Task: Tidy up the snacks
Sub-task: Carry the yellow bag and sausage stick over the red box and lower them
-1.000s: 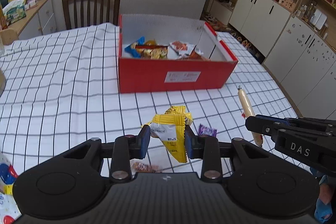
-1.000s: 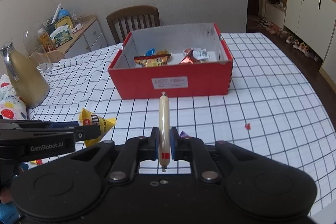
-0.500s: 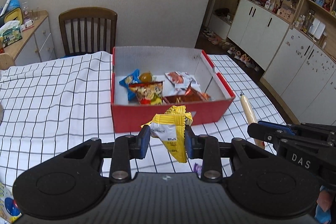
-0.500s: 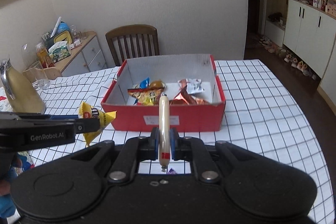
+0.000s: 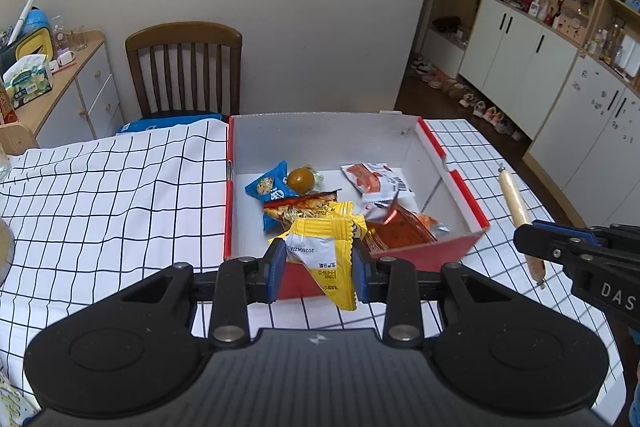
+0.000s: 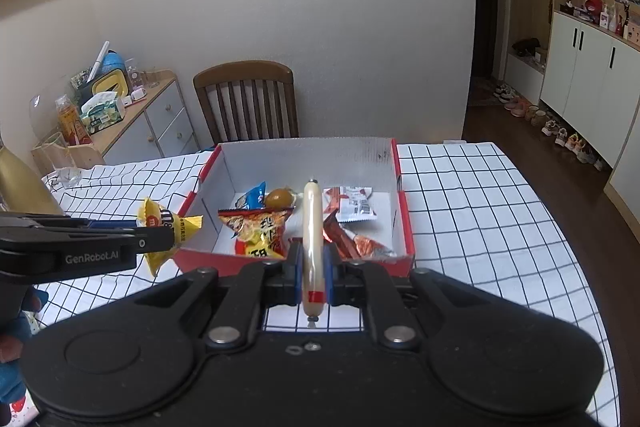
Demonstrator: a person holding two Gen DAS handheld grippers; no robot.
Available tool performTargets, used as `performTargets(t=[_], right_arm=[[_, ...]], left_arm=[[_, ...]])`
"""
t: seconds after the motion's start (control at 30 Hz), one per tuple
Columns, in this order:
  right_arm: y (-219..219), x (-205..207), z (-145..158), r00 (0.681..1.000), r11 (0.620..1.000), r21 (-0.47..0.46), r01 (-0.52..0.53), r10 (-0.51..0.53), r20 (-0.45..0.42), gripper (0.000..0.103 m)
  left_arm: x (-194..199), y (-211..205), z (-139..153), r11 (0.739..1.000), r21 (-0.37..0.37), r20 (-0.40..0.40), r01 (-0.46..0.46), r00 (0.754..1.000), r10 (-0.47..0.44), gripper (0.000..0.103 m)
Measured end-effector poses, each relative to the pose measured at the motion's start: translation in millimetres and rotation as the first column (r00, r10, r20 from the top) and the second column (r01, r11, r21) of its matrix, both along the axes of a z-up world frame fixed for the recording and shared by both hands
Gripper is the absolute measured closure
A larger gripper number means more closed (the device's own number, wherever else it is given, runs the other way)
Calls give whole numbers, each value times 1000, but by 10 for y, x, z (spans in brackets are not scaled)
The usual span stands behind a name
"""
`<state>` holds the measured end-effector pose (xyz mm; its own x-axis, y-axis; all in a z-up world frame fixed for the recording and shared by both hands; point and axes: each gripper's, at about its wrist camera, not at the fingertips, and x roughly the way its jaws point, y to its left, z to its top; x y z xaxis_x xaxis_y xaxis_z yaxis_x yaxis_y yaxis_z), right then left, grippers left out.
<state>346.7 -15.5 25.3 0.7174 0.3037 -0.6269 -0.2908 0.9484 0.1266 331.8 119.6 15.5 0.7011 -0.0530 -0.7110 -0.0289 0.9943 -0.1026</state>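
Note:
A red cardboard box (image 5: 468, 195) (image 6: 406, 211) with a white inside sits on the checked tablecloth and holds several snack packets. My left gripper (image 5: 319, 267) is shut on a yellow candy packet (image 5: 326, 255) (image 6: 166, 231), held just over the box's near wall. My right gripper (image 6: 312, 267) is shut on a pale sausage stick (image 6: 311, 227) (image 5: 516, 205), upright between the pads, at the box's near edge. In the box lie a blue cookie packet (image 5: 266, 187), a round brown snack (image 5: 300, 179), an orange chip bag (image 6: 258, 231) and red-and-white packets (image 5: 372, 181).
A wooden chair (image 5: 186, 67) stands behind the table's far edge. A low cabinet (image 5: 60, 87) with clutter is at the left. White cupboards (image 5: 560, 87) line the right wall. A gold jug (image 6: 20, 183) stands on the table's left side.
Both grippers have moved forward and a little up toward the box, each still holding its snack. The box now lies right under the fingertips and its contents show from above.

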Motion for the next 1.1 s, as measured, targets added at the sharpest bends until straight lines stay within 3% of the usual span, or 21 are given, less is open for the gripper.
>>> performTargets(t=[0.5,0.9,1.1], right_arm=[[44,637,-175,999,998,-57,-34,34,-11,94],[111,1123,-424,997,993,-105,-52,47,-53,94],[138,1354,-582,994,992,-108,-61,50,-98,94]], left_arm=[[709,-90,-126,997,78,-22,-14,1000,15,70],[1284,-48,-354,995,90,-79,-51,995,58,70],[1512,-93,-520,987,152,-107,-44,992,60,70]])
